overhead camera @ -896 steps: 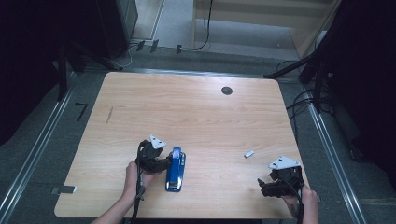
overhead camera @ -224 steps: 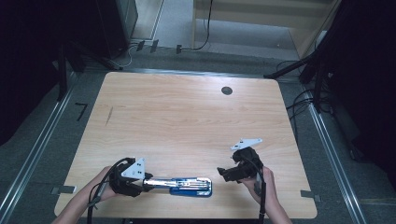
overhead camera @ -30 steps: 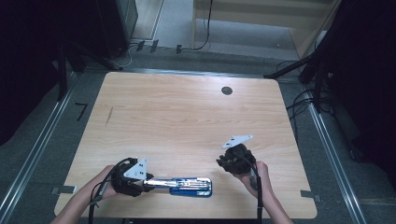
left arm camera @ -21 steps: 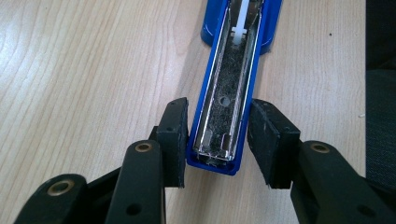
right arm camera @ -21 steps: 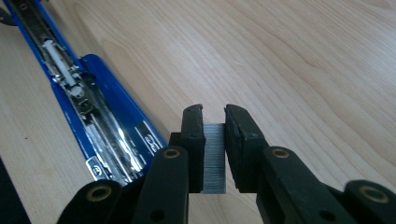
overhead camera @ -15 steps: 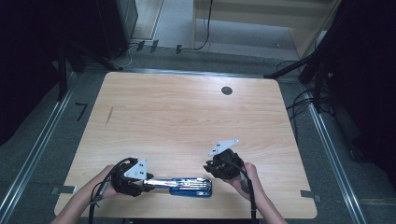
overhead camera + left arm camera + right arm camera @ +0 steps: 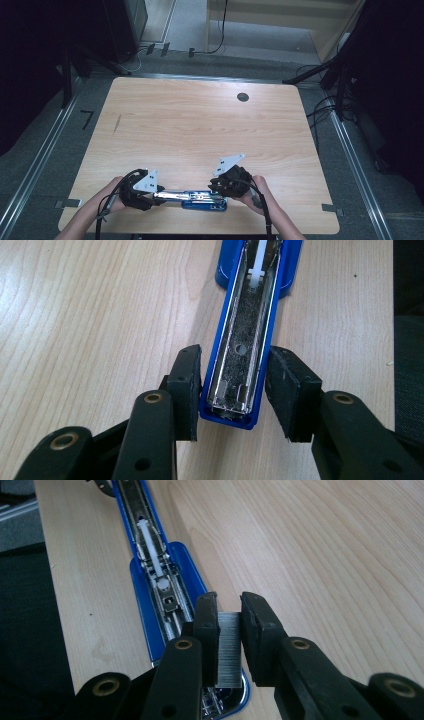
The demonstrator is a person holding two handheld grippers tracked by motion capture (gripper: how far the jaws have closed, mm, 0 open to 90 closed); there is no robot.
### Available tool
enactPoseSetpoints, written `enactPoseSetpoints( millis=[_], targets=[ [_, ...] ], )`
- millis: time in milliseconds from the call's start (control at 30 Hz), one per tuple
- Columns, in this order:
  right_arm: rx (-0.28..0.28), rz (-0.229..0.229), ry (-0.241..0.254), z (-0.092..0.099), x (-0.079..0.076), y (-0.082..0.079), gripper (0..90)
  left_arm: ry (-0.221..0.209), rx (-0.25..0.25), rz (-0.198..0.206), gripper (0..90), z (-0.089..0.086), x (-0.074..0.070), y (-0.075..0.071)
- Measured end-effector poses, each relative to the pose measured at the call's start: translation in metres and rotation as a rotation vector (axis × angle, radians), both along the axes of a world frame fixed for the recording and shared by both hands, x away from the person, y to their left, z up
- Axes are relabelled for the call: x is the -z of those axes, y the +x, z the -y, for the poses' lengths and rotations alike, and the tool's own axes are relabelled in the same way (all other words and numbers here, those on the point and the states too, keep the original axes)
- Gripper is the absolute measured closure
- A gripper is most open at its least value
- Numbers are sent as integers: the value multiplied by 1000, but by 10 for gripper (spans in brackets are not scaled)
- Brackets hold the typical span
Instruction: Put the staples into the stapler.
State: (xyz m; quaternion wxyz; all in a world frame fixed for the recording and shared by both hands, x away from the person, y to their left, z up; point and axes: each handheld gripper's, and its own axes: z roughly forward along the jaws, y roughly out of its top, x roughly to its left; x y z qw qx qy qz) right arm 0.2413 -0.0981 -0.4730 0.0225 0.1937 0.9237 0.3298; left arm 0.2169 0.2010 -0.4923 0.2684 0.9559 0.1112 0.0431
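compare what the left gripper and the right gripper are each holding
The left gripper has its fingers spread wide around the blue stapler's opened top arm; the right gripper pinches a narrow grey strip of staples between close-set fingers. The left rests at the stapler's open end; the right hovers over its base. Both have black fingers.

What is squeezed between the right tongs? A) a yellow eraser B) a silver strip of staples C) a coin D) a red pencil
B: in the right gripper view, the right tongs pinch a silver strip of staples just above the opened blue stapler lying on the table.
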Motion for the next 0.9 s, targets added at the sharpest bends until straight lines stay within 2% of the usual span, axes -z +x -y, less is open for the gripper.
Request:
enactPoseSetpoints(
  millis=[367,633,900],
  targets=[
    [-144,6,-1,-9,5,-7,793,2,-3,-2,596,0,1,0],
    [-187,11,1,-8,10,-7,793,7,0,-3,595,1,2,0],
    [-209,38,-17,-8,13,-9,792,15,1,-1,596,2,2,0]
  ],
)
